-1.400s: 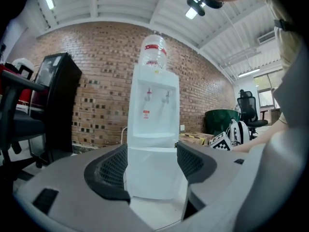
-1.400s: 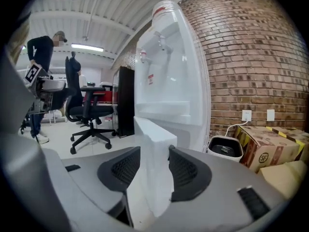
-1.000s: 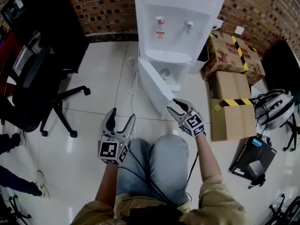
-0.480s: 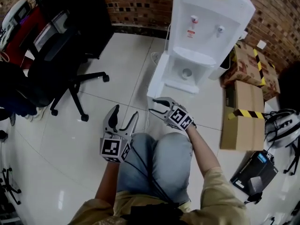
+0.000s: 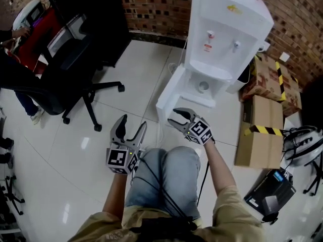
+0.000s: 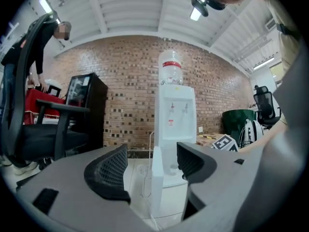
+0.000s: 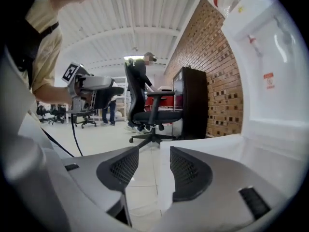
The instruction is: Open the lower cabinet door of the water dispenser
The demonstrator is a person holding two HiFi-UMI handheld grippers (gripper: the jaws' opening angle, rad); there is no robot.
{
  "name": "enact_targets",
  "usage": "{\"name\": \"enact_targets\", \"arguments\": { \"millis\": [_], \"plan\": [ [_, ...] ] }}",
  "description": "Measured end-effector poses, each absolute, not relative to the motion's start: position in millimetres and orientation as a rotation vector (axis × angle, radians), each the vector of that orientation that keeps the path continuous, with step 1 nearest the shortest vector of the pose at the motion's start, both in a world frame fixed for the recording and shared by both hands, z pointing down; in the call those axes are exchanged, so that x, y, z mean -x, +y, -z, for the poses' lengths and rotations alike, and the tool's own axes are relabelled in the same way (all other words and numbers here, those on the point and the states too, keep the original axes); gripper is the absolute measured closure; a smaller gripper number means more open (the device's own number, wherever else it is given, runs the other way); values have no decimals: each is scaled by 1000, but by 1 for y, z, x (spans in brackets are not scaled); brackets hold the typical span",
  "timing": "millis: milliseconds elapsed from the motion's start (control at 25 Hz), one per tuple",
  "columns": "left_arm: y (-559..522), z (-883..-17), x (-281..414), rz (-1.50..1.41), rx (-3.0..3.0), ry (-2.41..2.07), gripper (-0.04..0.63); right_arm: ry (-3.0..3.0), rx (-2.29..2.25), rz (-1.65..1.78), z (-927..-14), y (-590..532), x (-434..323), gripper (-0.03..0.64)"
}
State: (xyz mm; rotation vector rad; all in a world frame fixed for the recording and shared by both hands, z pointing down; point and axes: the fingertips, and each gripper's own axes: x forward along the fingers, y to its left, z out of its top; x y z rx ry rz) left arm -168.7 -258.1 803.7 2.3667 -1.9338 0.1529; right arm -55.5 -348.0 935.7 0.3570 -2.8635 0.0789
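The white water dispenser [image 5: 227,29] stands against the brick wall. Its lower cabinet door [image 5: 169,96] is swung wide out to the left, baring the compartment [image 5: 202,87]. My right gripper [image 5: 176,117] sits at the door's free edge, its jaws opening. In the right gripper view the door edge [image 7: 165,163] stands between the pads of that gripper [image 7: 153,166], with a gap on the left side. My left gripper [image 5: 132,125] hangs open and empty above the person's knee. From the left gripper view, the door [image 6: 157,187] shows edge-on between the jaws of the left gripper [image 6: 152,166], far off.
A black office chair [image 5: 60,79] and a dark cabinet [image 5: 91,14] stand at the left. Cardboard boxes [image 5: 257,130], a helmet [image 5: 300,145] and a black box [image 5: 270,195] lie at the right. A white cable [image 5: 174,67] lies on the tiled floor beside the dispenser.
The door has swung from partly open to wide open towards the left, with my right gripper following its edge. The right jaws have parted slightly. The left gripper drifted a little.
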Motion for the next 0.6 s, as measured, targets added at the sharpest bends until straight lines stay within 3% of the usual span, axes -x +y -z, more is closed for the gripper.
{"name": "enact_targets", "arguments": {
  "millis": [280,600],
  "plan": [
    [-287,-622,102,-136,-2544,-1733,288,-2879,-866,-91,-701,-353,-63,368],
    [-269,-393,45,-88,-2657,-1537,288,-2877,-1422,-25,-404,-286,-132,365]
  ]
}}
